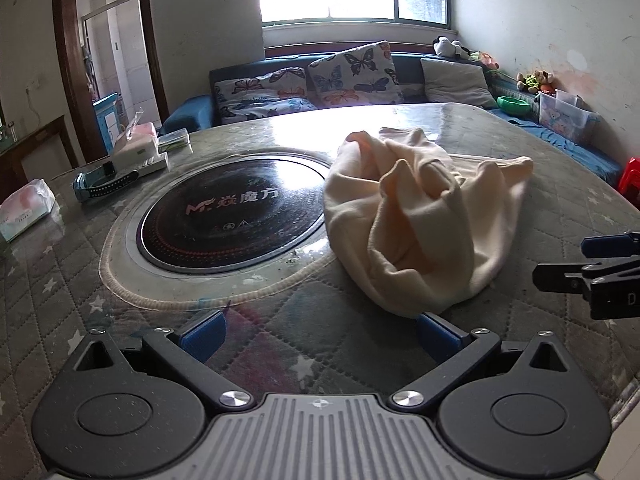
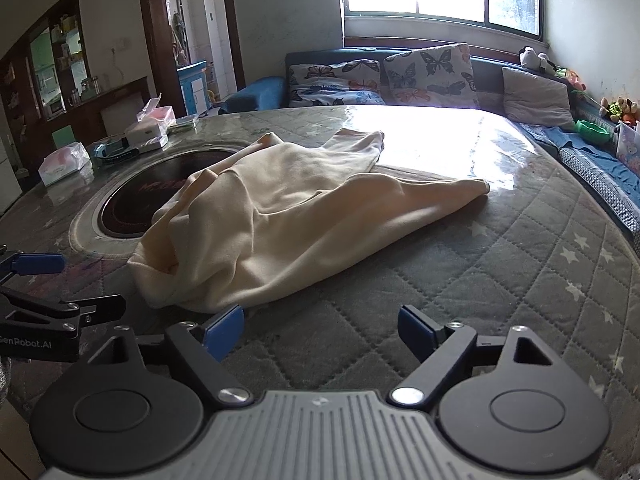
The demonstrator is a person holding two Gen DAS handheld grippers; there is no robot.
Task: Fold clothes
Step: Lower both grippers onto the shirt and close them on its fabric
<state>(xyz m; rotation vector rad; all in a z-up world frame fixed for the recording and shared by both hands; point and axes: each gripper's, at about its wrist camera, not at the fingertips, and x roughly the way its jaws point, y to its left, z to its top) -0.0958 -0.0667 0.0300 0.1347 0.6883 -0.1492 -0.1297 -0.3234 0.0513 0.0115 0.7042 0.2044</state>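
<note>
A cream garment (image 1: pixel 420 216) lies crumpled in a heap on the quilted grey table cover (image 1: pixel 280 344); it also shows in the right wrist view (image 2: pixel 280 220), spread wider with a sleeve reaching right. My left gripper (image 1: pixel 320 332) is open and empty, its right blue pad just short of the garment's near edge. My right gripper (image 2: pixel 320 332) is open and empty, its left pad close to the garment's near hem. The right gripper shows at the right edge of the left wrist view (image 1: pixel 600 268); the left gripper shows at the left edge of the right wrist view (image 2: pixel 40 288).
A round black induction cooktop (image 1: pixel 232 216) is set into the table, partly under the garment. Tissue packs (image 1: pixel 24 208), a blue watch (image 1: pixel 104 180) and white boxes (image 1: pixel 136 148) lie at the far left. A sofa with butterfly cushions (image 1: pixel 352 72) stands behind the table.
</note>
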